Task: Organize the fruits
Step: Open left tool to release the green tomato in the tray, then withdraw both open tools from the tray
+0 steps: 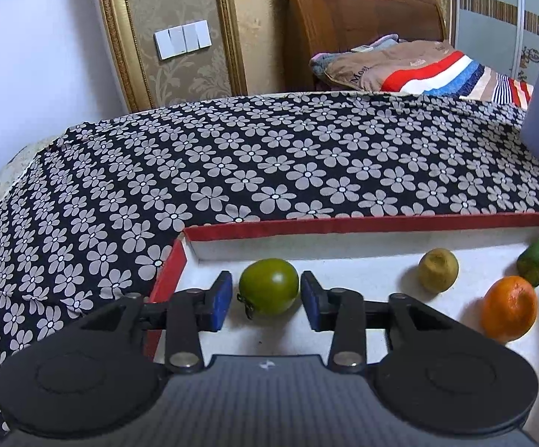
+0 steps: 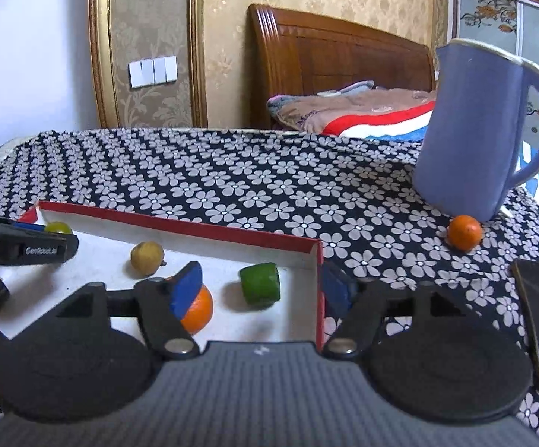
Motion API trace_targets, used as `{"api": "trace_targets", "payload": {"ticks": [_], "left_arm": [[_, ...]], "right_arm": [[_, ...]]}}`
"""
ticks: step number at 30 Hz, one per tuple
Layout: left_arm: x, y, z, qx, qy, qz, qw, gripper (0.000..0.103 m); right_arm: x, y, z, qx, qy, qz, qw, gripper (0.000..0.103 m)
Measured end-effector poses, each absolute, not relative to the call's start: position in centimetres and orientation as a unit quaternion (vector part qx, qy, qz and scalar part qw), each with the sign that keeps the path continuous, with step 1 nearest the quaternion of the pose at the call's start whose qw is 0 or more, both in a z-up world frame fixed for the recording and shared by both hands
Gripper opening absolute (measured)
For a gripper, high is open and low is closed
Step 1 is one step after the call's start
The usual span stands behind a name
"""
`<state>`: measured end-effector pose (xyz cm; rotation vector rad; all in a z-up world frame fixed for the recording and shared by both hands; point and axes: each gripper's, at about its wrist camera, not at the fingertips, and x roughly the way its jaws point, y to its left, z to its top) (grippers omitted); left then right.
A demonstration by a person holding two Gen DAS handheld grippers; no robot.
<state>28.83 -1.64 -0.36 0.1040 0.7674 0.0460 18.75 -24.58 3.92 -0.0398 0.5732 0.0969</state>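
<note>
My left gripper [image 1: 265,294]: jaws released, green tomato [image 1: 268,286] between, untouched. My right gripper [image 2: 265,290]: jaws released, straddling red tray [image 2: 319,287] wall; orange [image 2: 197,311] behind left jaw.

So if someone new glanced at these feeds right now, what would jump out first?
Probably the red-rimmed tray on the flowered cloth, holding four fruits, with the round green fruit sitting between the left gripper's blue pads, small gaps either side. Next, the tall blue jug standing at the far right of the cloth, a lone small orange against its base, outside the tray.
</note>
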Motion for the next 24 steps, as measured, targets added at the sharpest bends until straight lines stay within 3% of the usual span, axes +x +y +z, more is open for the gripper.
{"api": "trace_targets", "payload": {"ticks": [3,7,13,24], "left_arm": [[28.4,-1.5,0.2,0.044,0.367,0.019,0.929,0.048],[27.2,-1.1,1.4,0.029,0.349,0.019,0.936,0.076],[23.8,0.3,3.6,0.018,0.327,0.026,0.944,0.077],[13.4,5.4,5.1,0.011,0.251,0.108,0.962,0.086]], "right_arm": [[17.3,-24.8,4.6,-0.016,0.274,0.049,0.960,0.080],[13.7,-24.5,5.6,-0.023,0.248,0.060,0.967,0.091],[7.8,-22.3,5.3,-0.061,0.228,0.084,0.968,0.103],[3.7,-17.9,1.9,-0.110,0.244,0.077,0.960,0.103]]}}
